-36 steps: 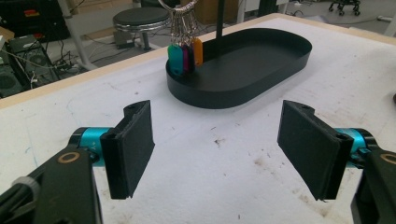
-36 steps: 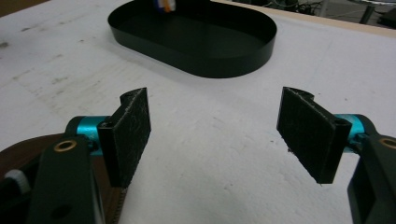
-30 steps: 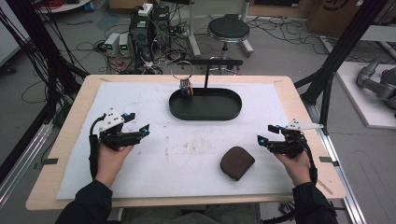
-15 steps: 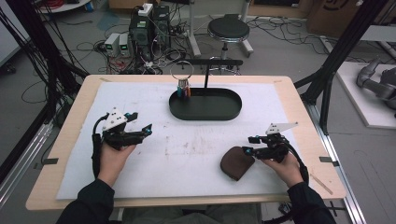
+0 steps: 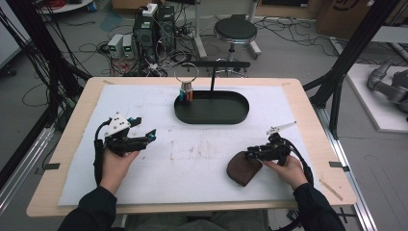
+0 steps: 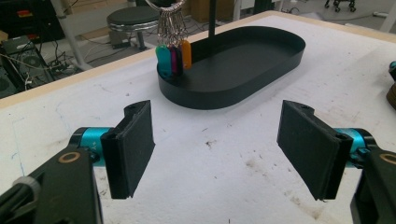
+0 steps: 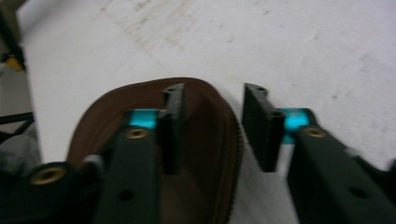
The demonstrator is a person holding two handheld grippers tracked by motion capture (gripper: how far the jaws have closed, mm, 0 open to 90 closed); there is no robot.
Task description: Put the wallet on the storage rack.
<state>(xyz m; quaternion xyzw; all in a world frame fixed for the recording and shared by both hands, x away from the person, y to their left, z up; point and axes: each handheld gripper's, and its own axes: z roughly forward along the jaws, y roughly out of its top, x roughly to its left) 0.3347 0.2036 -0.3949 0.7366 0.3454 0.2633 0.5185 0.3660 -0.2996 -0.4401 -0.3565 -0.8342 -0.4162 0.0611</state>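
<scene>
Jaws of the right gripper (image 7: 212,130) have been closing astride the brown pouch's (image 7: 205,140) edge, not yet pinching. Left gripper (image 6: 217,149) hangs released over the mat (image 6: 224,140).

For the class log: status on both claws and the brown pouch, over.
Left claw open, idle. Right claw closing astride brown pouch edge, pads not yet pressing. Nothing in the way.
</scene>
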